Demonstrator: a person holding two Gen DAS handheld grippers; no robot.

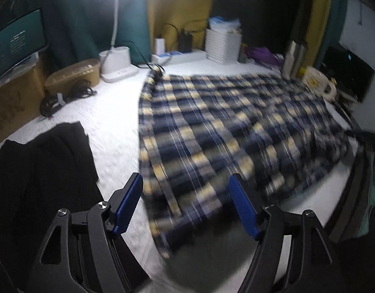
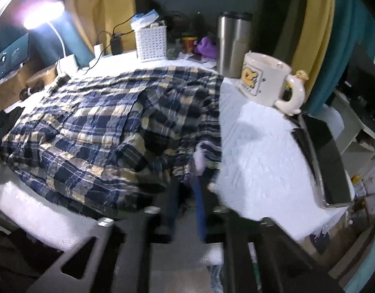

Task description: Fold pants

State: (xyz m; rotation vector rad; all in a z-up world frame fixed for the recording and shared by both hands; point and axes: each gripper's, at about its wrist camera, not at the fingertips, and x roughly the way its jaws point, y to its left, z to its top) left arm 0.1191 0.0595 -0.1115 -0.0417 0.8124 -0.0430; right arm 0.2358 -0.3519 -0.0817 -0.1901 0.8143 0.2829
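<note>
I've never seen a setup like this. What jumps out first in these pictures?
The blue-and-yellow plaid pants spread across the white table fill both views. The left tool hangs open over their near edge. At the far right, a cream mug stands beside a steel tumbler.

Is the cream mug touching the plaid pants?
Apart. The right wrist view shows bare white cover between the cream mug and the plaid pants.

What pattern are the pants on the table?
Navy, cream-yellow and white plaid pants, sharpest in the right wrist view.
</note>
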